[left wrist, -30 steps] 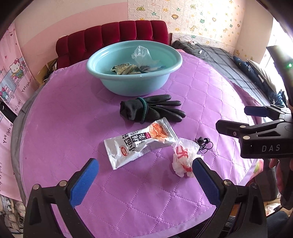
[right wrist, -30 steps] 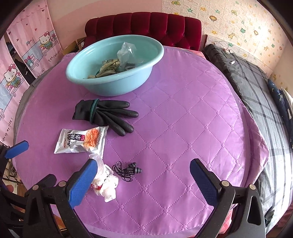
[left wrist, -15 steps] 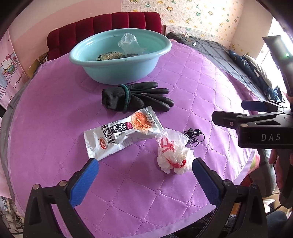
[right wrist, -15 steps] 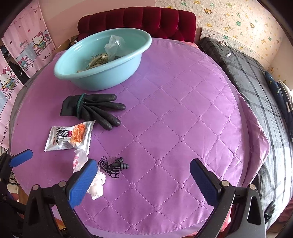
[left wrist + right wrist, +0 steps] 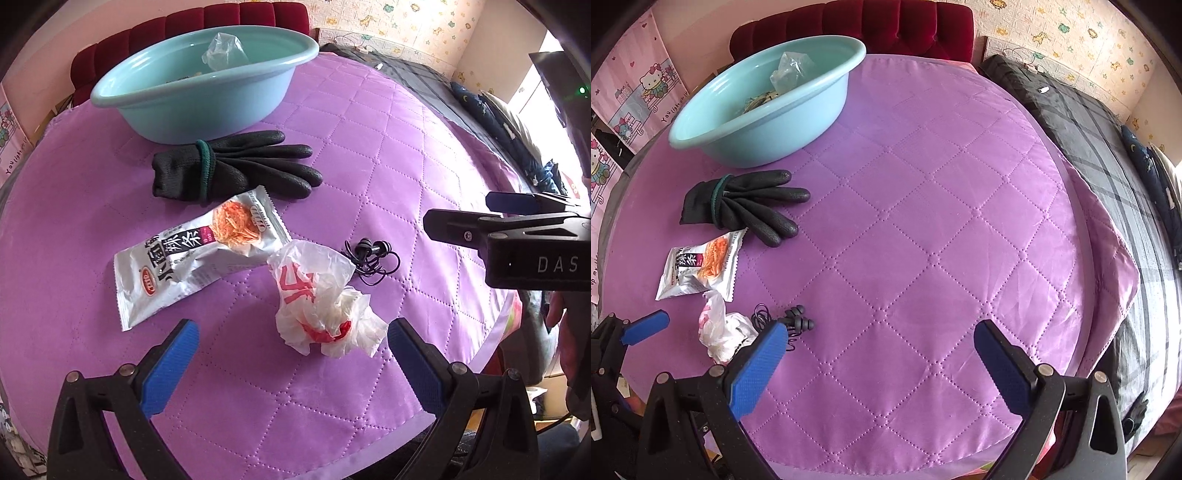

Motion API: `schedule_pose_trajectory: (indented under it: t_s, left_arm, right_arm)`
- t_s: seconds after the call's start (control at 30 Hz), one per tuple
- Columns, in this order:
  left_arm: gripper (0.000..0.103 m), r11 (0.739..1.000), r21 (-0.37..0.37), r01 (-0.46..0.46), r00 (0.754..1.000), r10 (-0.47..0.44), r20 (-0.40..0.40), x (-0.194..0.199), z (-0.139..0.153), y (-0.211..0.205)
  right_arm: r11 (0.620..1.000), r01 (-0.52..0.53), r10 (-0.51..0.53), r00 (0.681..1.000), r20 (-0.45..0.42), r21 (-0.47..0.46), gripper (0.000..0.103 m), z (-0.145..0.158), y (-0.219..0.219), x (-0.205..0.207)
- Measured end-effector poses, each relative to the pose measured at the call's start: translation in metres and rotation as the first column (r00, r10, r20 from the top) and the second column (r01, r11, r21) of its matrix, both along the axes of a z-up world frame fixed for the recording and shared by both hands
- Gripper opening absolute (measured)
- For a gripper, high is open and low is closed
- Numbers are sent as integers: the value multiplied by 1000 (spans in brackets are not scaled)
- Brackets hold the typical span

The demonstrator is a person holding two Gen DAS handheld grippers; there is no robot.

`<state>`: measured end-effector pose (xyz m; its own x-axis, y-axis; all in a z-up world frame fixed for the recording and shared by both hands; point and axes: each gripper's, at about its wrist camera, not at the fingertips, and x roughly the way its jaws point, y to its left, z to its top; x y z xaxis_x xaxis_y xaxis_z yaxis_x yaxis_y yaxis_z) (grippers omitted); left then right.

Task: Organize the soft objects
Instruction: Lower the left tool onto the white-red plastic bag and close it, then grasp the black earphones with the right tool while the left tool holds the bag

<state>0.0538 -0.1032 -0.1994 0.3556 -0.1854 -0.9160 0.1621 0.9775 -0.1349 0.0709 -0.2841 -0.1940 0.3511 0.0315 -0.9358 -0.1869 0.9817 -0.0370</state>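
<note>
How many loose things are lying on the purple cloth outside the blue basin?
4: black gloves beside the basin, a snack packet in front of them, a crumpled plastic bag nearer the edge, and earphones beside it.

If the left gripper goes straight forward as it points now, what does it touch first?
Most likely the crumpled plastic bag. The left gripper is open, and the bag lies just ahead between its fingers, toward the right one. Depth is unclear, so it might pass above.

A crumpled white-and-red plastic bag (image 5: 325,306), a silver snack packet (image 5: 199,254) and black gloves (image 5: 236,166) lie before the teal basin (image 5: 207,99).
</note>
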Motion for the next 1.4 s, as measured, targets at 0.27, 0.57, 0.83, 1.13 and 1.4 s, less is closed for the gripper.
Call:
schedule_pose_trajectory:
  t_s: [0.27, 0.57, 0.83, 1.13, 1.4]
  left_arm:
    - [101, 1000, -28, 8, 1000, -8, -19, 10, -9, -10]
    - [45, 999, -35, -4, 998, 2, -59, 13, -17, -13]
    - [37, 997, -71, -17, 999, 14, -41, 2, -4, 2]
    - [37, 997, -49, -56, 998, 55, -13, -9, 11, 17]
    - [37, 992, -45, -119, 993, 118, -23, -15, 9, 30]
  right_arm:
    - [1000, -1, 0, 1000, -15, -6, 103, -9, -7, -1]
    - [1000, -24, 24, 1000, -20, 5, 103, -13, -5, 6]
    - [996, -84, 85, 995, -48, 18, 103, -18, 14, 9]
    - [988, -151, 153, 985, -78, 32, 103, -26, 38, 10]
    - [978, -207, 210, 969, -127, 39, 102, -42, 62, 12]
